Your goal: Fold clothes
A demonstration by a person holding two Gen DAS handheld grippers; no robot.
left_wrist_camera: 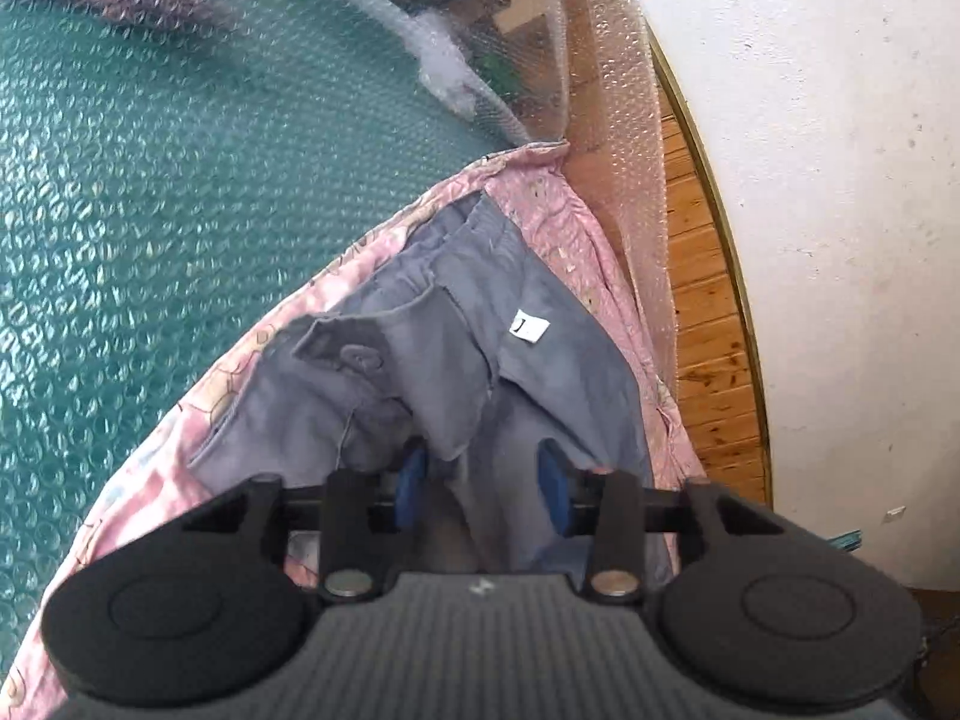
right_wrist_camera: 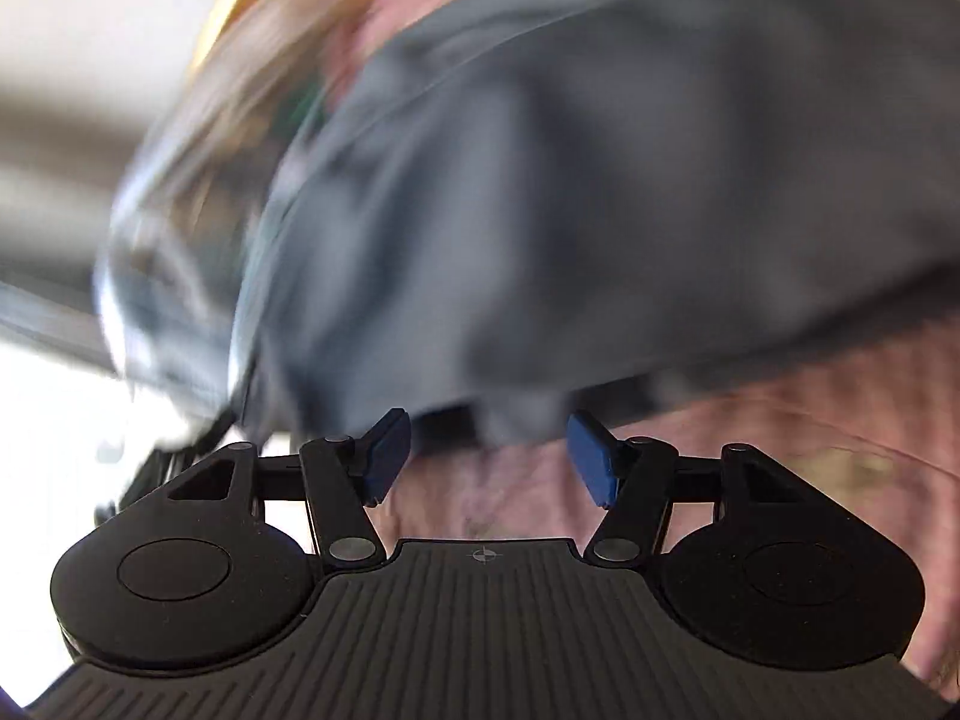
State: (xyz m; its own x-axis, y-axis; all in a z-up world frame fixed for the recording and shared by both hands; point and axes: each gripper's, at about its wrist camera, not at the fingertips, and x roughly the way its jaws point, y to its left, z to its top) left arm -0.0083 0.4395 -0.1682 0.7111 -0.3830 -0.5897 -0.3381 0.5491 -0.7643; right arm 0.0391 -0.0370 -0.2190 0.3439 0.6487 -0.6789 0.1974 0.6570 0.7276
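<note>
- The grey trousers (left_wrist_camera: 420,360) lie waist-up on a pink printed cloth (left_wrist_camera: 564,222), which is spread over a surface covered in bubble wrap (left_wrist_camera: 150,180) with teal showing beneath.
- A small white label (left_wrist_camera: 529,325) sits on the inside of the waistband, and a grey button (left_wrist_camera: 360,357) shows on the flap beside the open fly.
- The left gripper (left_wrist_camera: 480,480) is low over the trousers with its 2 blue pads (left_wrist_camera: 555,480) spread apart; fabric lies between them, but neither pad presses on it.
- To the right, a strip of wooden floor (left_wrist_camera: 708,330) runs along a white wall (left_wrist_camera: 840,180).
- The right wrist view is heavily motion-blurred. The right gripper (right_wrist_camera: 489,459) has its jaws wide apart, holding nothing, just short of the grey trousers' (right_wrist_camera: 540,180) near edge, with the pink cloth (right_wrist_camera: 750,450) under it.
</note>
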